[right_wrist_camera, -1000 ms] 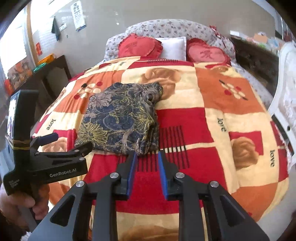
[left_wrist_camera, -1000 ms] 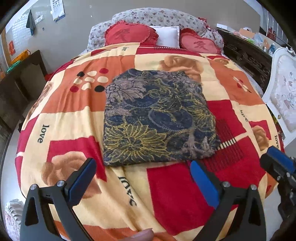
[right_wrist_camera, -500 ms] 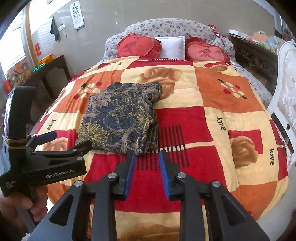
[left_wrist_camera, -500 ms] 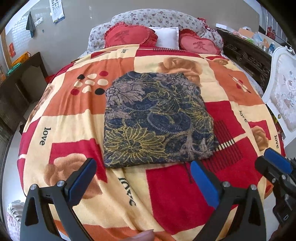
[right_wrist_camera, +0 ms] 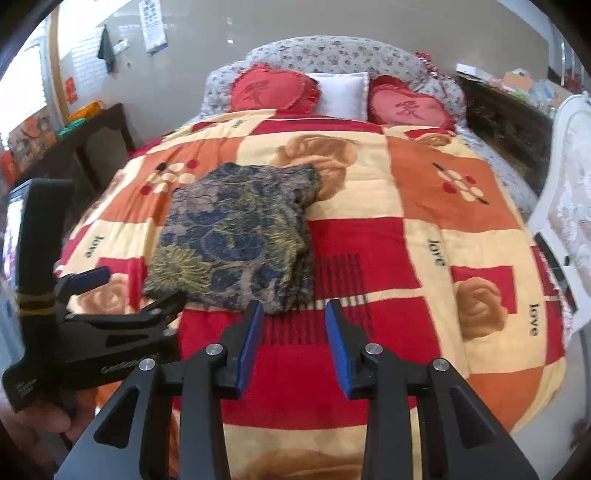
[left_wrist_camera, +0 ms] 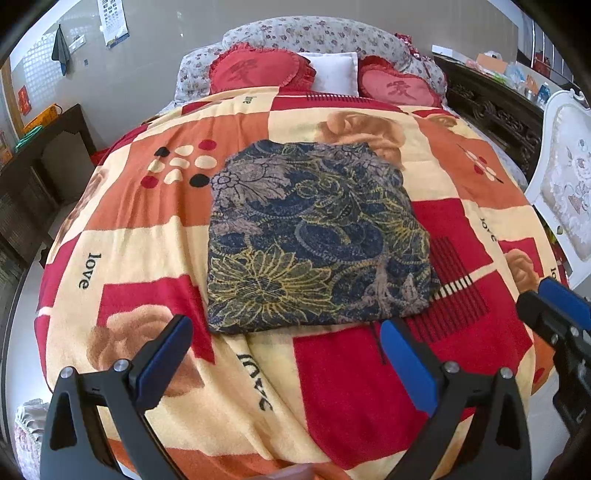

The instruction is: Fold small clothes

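— Status of the garment?

— I see the folded garment (left_wrist_camera: 314, 236) lying flat on the blanket (left_wrist_camera: 122, 240), left of the bed's middle, its front edge close to the foot of the bed. How many layers it has I cannot tell; only its right side shows stacked edges, in the right wrist view.

— Grippers?

— My left gripper (left_wrist_camera: 284, 362) is spread wide above the blanket at the foot edge, nothing between its pads. My right gripper (right_wrist_camera: 293, 332) has just been opening; its jaws are parted, empty, just short of the garment's near right corner. That view is blurred.

— Anything cut off?

— The hand (right_wrist_camera: 44, 417) on the left gripper shows only at the lower left corner. The lettering on that gripper's side is smeared; I cannot read it.

— Legible writing?

— "love" is printed on several blanket squares. Two red heart cushions (left_wrist_camera: 258, 72) at the head carry a character, with a white pillow (left_wrist_camera: 332, 74) between them. The wall chart (left_wrist_camera: 114, 20) is too small to read.
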Demonstrator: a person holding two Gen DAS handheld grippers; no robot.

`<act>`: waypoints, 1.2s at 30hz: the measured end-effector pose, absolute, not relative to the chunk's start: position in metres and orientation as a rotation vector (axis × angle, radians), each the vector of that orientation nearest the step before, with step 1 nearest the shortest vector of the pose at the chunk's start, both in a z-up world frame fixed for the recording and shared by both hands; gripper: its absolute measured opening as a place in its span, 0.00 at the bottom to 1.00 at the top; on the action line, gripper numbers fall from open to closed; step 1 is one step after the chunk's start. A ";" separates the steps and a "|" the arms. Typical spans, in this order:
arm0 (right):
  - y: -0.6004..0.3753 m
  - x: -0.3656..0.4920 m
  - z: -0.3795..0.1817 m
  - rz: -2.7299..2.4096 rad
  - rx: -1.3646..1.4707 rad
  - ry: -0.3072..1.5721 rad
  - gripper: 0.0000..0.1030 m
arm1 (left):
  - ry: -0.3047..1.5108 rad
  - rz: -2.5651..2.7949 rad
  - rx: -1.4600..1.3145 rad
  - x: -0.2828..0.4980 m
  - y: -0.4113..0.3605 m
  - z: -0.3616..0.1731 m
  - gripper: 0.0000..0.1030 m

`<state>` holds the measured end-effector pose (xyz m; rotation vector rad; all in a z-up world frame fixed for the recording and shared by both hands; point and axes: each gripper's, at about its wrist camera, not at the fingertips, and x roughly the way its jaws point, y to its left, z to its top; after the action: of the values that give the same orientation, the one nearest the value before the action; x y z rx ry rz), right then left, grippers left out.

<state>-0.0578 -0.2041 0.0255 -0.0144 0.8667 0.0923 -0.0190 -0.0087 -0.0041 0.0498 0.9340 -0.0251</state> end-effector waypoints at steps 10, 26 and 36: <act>-0.204 -0.059 0.027 -0.047 -0.060 0.864 0.51 | 0.938 -0.013 0.041 -0.021 -0.004 -0.006 1.00; -0.216 -0.060 0.021 -0.206 -0.177 0.856 0.51 | 0.944 -0.015 0.043 -0.022 -0.007 -0.009 1.00; -0.212 -0.056 0.009 -0.207 -0.202 0.887 0.51 | 0.953 -0.012 0.034 -0.019 -0.001 -0.014 1.00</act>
<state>-0.0563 -0.2116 0.0094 -0.2022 0.8874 -0.2067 -0.0195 -0.0011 -0.0136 0.0341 0.9529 -0.0125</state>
